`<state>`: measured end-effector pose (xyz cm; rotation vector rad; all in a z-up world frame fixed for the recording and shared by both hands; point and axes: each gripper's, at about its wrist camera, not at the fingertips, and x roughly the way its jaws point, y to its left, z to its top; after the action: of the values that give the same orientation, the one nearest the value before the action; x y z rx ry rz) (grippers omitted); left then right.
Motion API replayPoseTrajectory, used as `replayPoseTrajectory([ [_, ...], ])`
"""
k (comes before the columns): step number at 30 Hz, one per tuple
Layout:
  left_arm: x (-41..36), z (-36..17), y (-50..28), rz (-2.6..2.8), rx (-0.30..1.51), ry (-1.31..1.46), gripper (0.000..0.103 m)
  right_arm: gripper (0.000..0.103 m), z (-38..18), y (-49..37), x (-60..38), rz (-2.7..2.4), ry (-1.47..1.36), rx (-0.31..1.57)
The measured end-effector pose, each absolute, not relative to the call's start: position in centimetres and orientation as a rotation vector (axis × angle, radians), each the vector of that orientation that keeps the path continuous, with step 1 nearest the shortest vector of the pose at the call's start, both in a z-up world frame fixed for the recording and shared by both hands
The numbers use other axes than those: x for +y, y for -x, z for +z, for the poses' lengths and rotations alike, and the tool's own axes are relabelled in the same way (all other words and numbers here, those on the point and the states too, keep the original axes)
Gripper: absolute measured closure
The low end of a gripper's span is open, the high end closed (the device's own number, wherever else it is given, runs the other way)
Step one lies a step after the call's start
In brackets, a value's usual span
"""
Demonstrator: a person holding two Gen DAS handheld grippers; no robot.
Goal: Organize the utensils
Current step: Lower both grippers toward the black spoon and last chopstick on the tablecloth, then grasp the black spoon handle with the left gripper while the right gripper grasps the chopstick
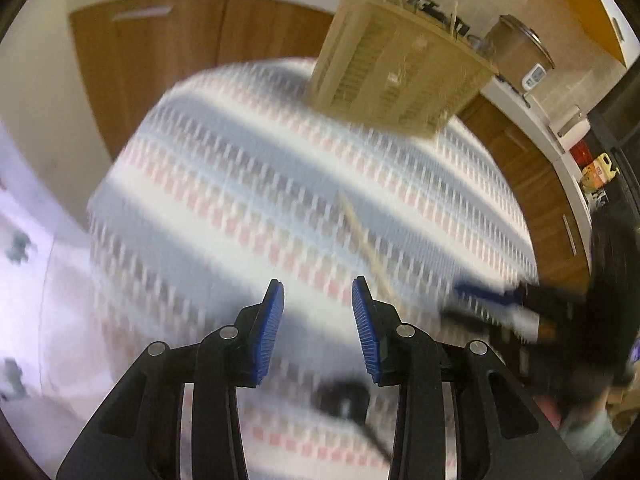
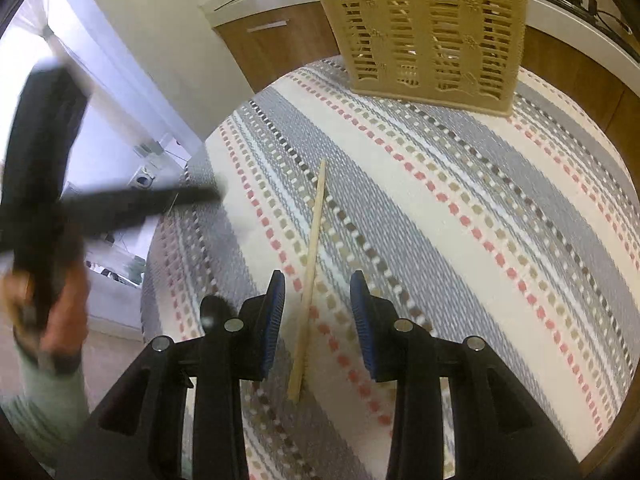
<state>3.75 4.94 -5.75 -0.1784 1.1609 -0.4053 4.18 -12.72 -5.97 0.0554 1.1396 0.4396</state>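
A single wooden chopstick (image 2: 311,264) lies on the striped tablecloth (image 2: 460,208), its near end between the fingers of my right gripper (image 2: 318,280), which is open and just above it. A beige slotted utensil basket (image 2: 424,28) stands at the table's far side with several utensils sticking out of its top. In the blurred left wrist view my left gripper (image 1: 318,292) is open and empty over the cloth, left of the chopstick (image 1: 366,244); the basket (image 1: 396,68) is far ahead. A dark utensil (image 1: 344,398) lies under the left gripper, blurred. The right gripper (image 1: 492,308) shows at the right.
The round table (image 2: 624,412) is ringed by wooden cabinets (image 2: 276,44) with a white counter (image 1: 532,112) holding a pot (image 1: 520,48) and small items. The left gripper and the hand holding it (image 2: 48,216) blur across the left of the right wrist view.
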Motion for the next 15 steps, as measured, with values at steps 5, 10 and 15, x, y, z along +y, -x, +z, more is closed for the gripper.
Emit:
replayPoseTrajectory([
  [5, 5.2, -7.6, 0.6, -0.381, 1.231, 0.172, 0.070, 0.072, -6.9, -7.3, -10.4, 0.431, -0.014, 1.169],
  [10, 3.2, -9.3, 3.3, -0.407, 1.281, 0.160, 0.068, 0.076, -8.0, -8.9, -9.6, 0.414, -0.002, 1.209],
  [15, 1.4, -9.2, 3.8, -0.385, 1.249, 0.128, 0.065, 0.087, -9.4, -8.9, -8.5, 0.402, 0.041, 1.233],
])
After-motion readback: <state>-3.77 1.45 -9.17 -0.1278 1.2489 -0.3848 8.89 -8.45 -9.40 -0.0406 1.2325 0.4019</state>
